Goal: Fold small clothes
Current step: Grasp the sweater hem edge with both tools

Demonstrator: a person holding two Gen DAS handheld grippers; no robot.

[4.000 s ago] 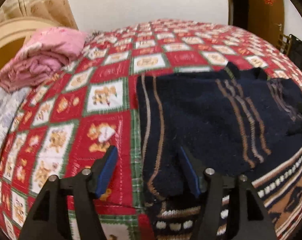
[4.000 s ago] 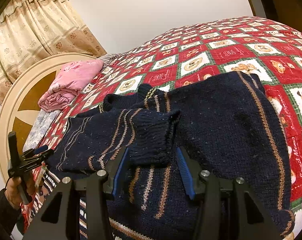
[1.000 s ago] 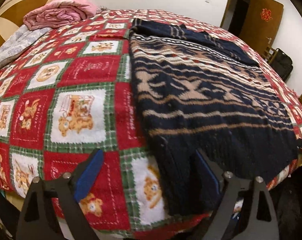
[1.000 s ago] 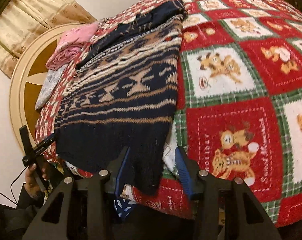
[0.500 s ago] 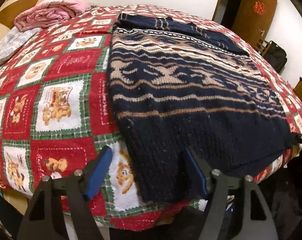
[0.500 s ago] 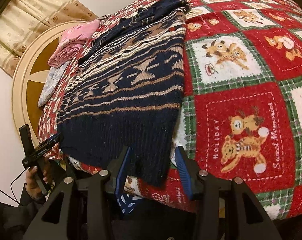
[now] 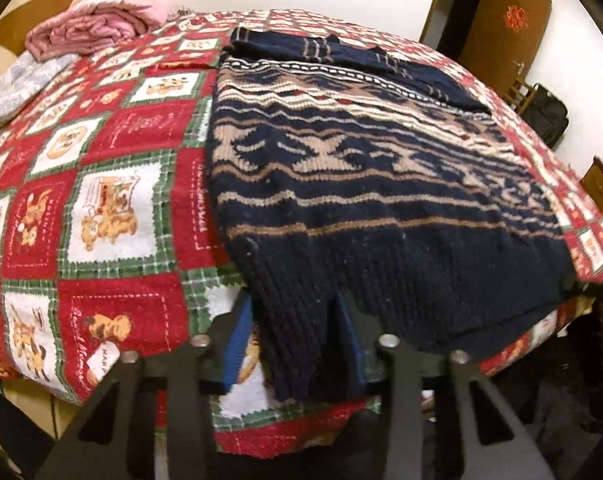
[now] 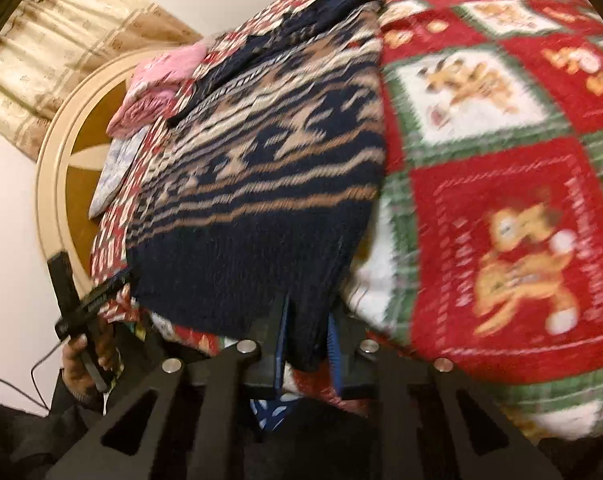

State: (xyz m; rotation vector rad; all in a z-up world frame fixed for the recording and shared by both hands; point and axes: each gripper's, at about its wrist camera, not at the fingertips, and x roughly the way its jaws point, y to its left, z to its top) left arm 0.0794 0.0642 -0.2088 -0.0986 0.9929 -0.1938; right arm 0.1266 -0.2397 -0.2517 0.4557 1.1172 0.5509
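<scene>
Left hand-held gripper (image 7: 297, 336): jaws have just been closing, and its blue pads now stand on either side of the near left corner of the sweater (image 7: 361, 184), at the ribbed hem; the knit fills the gap and the pads press it, so this corner is grasped. Right hand-held gripper (image 8: 307, 340): jaws have just been closing as well, and are clenched on the near right corner of the same hem, with a narrow fold of dark knit pinched between the pads.

The sweater, navy with tan and cream patterned bands, lies flat and lengthwise on the bed (image 7: 113, 200), its hem hanging just over the near edge and its plain dark part with thin stripes at the far end. The bed carries a red, green and white patchwork cover with bear pictures. A folded pink blanket (image 7: 97, 28) sits at the far left by the round headboard (image 8: 57, 184), well apart from the sweater. The right view is blurred; it shows a person's hand (image 8: 87, 360) around the left tool's handle.
</scene>
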